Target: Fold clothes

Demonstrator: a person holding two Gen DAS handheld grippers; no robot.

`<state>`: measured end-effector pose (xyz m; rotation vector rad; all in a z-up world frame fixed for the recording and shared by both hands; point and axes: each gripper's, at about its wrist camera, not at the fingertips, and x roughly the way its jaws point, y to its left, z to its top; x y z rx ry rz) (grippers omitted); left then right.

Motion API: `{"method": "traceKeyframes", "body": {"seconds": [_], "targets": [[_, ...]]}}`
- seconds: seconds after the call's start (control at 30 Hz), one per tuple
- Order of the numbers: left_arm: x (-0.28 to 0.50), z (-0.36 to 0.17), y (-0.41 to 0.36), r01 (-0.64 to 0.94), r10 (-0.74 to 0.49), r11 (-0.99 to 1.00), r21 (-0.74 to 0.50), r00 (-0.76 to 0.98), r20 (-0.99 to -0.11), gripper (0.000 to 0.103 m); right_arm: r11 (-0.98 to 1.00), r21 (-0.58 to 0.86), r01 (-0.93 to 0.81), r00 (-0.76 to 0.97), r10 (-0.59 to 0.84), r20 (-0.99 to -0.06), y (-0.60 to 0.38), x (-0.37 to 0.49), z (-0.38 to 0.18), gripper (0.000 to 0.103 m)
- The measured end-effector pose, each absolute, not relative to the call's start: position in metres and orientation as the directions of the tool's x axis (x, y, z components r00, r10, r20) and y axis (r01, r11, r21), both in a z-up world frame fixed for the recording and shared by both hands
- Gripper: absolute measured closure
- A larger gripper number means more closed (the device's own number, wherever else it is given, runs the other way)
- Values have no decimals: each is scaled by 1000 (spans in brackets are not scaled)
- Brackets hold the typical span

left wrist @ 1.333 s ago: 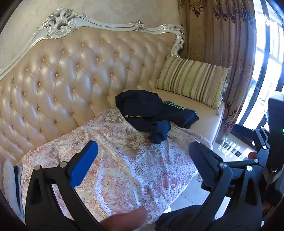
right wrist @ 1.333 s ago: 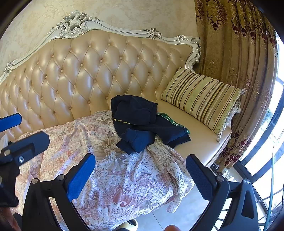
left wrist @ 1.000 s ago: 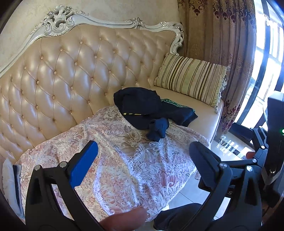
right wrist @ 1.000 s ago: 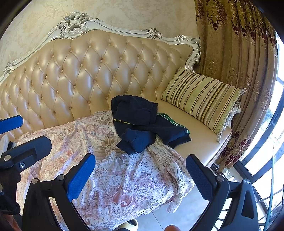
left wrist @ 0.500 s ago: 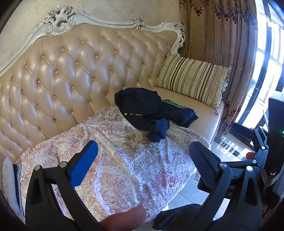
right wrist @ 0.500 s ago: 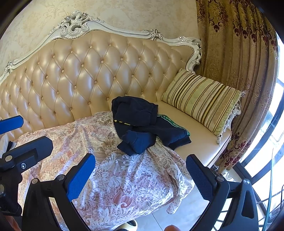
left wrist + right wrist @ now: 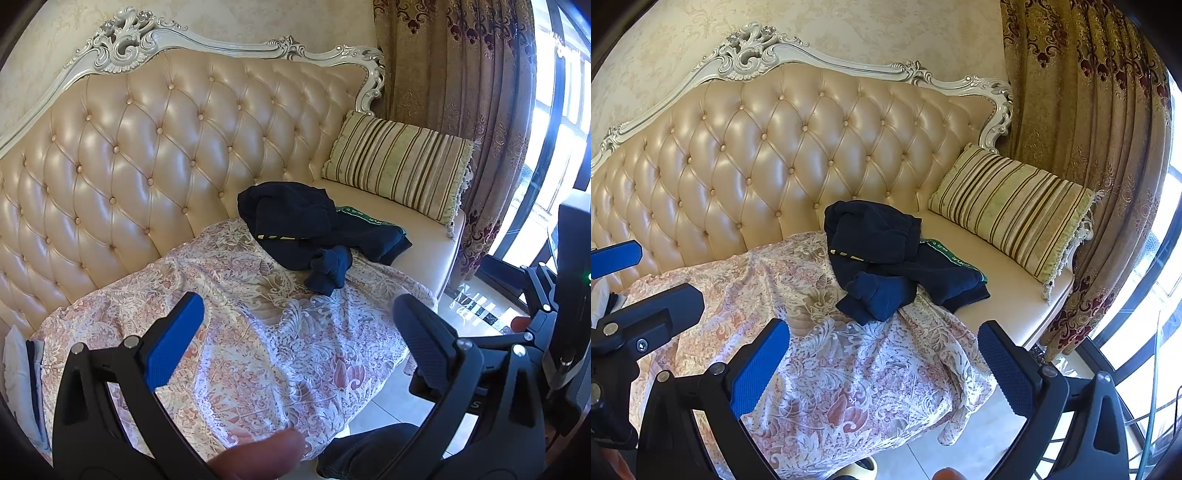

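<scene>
Your view of the dark garments (image 7: 886, 266) is incomplete: the heap overlaps itself, so the piece count is unclear. It lies toward the sofa (image 7: 1004, 295) seat's right end. Left hand-held gripper (image 7: 295, 325) and right hand-held gripper (image 7: 882, 354) both gape empty.

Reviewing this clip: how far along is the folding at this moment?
Nothing looks folded yet. The dark navy clothes lie in a crumpled heap on the sofa, partly on the floral lace cover, beside the striped cushion. Nothing is in hand: the left gripper and right gripper are both open and empty, short of the heap. All of it remains: picking up, spreading, folding.
</scene>
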<state>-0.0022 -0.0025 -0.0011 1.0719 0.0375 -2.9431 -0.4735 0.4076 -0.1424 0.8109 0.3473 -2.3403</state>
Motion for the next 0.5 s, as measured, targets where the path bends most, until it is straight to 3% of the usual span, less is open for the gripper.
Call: {"method": "traceKeyframes", "body": {"seconds": [0.5], "targets": [[-2, -2, -3, 24, -7, -1000, -18, -763, -647, 0, -767, -40, 641, -611, -478, -631, 409, -472, -144, 0]]}}
